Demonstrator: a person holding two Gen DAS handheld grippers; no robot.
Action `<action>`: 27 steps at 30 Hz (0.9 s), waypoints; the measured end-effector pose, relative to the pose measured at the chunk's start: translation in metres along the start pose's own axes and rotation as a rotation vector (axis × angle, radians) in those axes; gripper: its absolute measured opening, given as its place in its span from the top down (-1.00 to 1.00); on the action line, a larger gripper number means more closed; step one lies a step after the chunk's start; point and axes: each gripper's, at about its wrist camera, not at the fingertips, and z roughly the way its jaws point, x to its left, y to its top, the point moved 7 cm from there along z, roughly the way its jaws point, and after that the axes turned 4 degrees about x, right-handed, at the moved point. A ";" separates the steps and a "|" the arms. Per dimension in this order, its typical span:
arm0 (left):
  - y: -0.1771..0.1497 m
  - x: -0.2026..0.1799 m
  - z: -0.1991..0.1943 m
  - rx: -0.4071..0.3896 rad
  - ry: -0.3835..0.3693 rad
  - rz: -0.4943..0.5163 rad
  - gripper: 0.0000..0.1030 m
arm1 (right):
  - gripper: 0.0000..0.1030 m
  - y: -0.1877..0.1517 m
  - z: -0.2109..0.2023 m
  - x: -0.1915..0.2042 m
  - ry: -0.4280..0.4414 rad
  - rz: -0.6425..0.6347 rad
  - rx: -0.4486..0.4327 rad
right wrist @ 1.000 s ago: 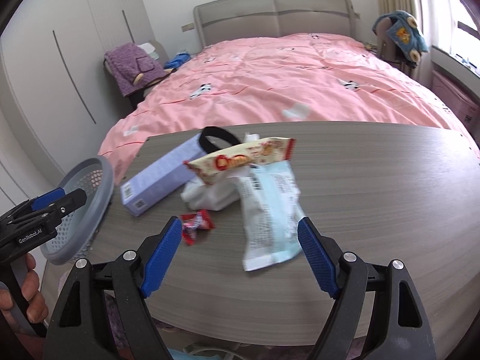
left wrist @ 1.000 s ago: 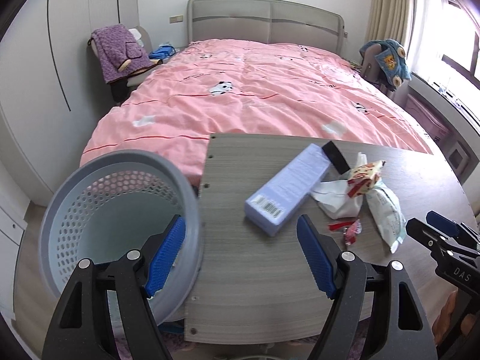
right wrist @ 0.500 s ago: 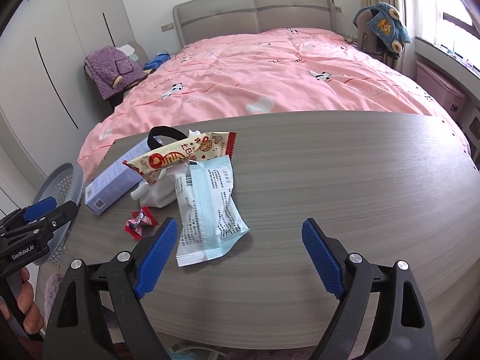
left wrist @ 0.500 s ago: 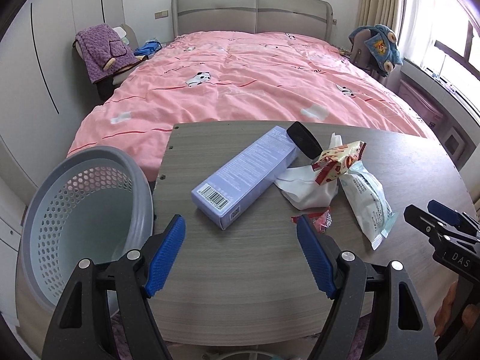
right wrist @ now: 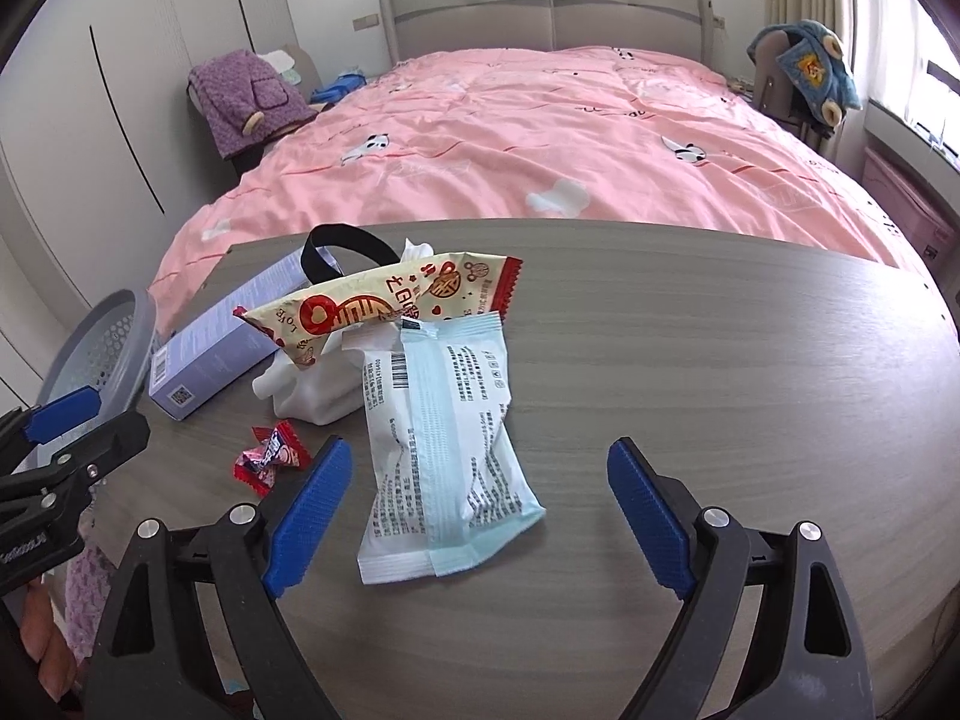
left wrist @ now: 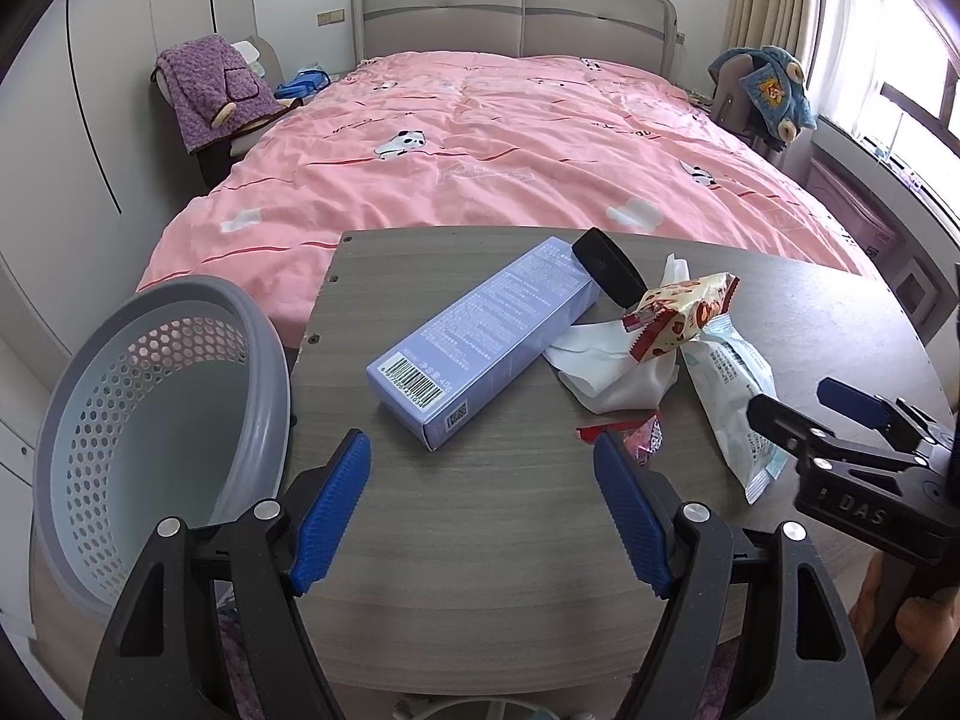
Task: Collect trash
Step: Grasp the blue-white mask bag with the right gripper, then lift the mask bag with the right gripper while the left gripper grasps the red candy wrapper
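Trash lies on a grey wooden table (left wrist: 480, 540): a lilac carton (left wrist: 486, 342) (right wrist: 228, 348), a black band (left wrist: 609, 267), a crumpled white tissue (left wrist: 612, 372), a red-and-cream snack wrapper (right wrist: 384, 306) (left wrist: 678, 315), a pale blue-white packet (right wrist: 444, 432) (left wrist: 732, 402) and a small red candy wrapper (right wrist: 270, 456) (left wrist: 636, 435). My left gripper (left wrist: 480, 510) is open and empty, just short of the carton. My right gripper (right wrist: 474, 516) is open and empty, its fingers either side of the packet's near end.
A grey perforated basket (left wrist: 150, 420) (right wrist: 102, 354) stands at the table's left edge. A bed with a pink duvet (left wrist: 498, 138) lies beyond the table. A chair with purple clothes (left wrist: 210, 90) stands at the far left.
Both grippers have swung right over the table, then settled. The left view has shifted from the basket toward the carton. The right gripper has come closer to the blue-white packet. Both stay open.
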 end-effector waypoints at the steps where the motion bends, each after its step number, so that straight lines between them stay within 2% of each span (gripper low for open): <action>1: 0.000 0.000 0.000 0.000 0.000 -0.002 -0.43 | -0.66 0.000 0.004 0.001 -0.009 -0.002 0.009; 7: -0.003 0.000 0.001 0.008 0.000 -0.004 -0.43 | -0.62 0.000 0.018 0.006 -0.018 -0.015 0.031; 10: -0.003 0.001 0.001 0.009 -0.002 -0.008 -0.43 | -0.50 -0.001 0.022 0.008 -0.018 -0.021 0.041; 12: -0.004 0.002 0.001 0.010 -0.003 -0.011 -0.43 | -0.29 -0.002 0.024 0.009 -0.016 -0.025 0.047; 14: -0.004 0.001 0.002 0.013 -0.004 -0.010 -0.43 | -0.17 -0.002 0.025 0.010 -0.008 -0.025 0.052; 27: -0.004 -0.010 0.005 0.035 -0.037 0.010 -0.43 | -0.09 -0.012 -0.004 -0.008 0.032 0.049 0.017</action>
